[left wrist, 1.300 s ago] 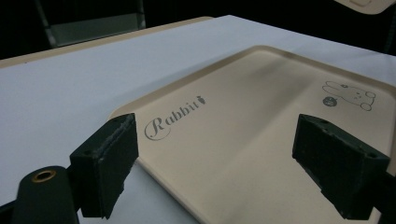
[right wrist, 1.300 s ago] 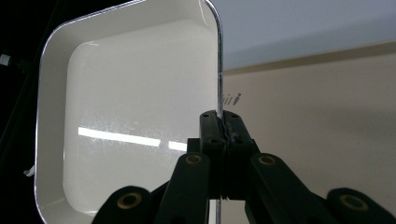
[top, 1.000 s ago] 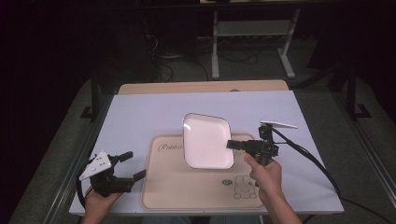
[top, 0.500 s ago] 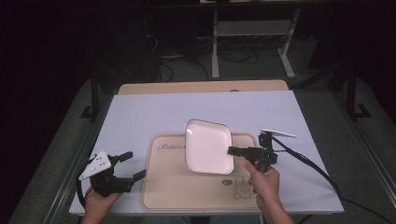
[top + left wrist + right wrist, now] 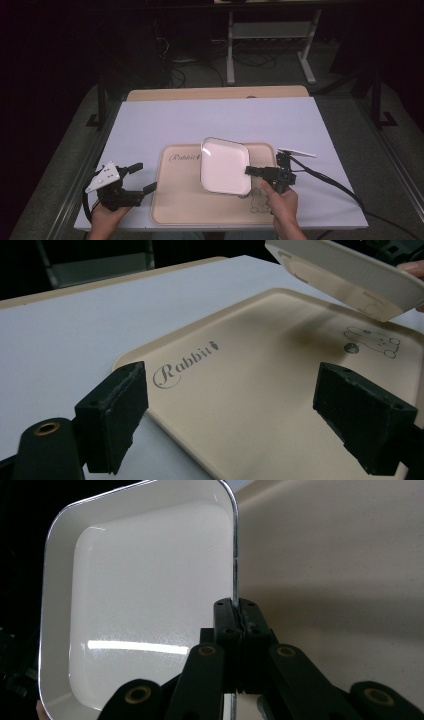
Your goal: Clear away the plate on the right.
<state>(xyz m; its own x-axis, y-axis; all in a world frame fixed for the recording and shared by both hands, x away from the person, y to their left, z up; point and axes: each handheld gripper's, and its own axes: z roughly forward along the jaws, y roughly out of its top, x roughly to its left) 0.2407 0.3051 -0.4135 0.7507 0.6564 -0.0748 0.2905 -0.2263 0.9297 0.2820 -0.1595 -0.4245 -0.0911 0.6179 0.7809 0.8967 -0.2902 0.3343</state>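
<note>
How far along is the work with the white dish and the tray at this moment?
Done: the right gripper has the white square dish pinched by its rim, jaws shut on the edge. In hand: the dish hangs tilted above the beige tray; the left gripper view shows its underside clear of the tray surface. Left: setting it flat on the tray and letting go. The left gripper waits open beside the tray.

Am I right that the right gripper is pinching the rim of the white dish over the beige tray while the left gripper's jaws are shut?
Not quite: the left gripper is open, its jaws wide apart in the left gripper view. The right gripper does pinch the white dish over the beige tray.
</note>
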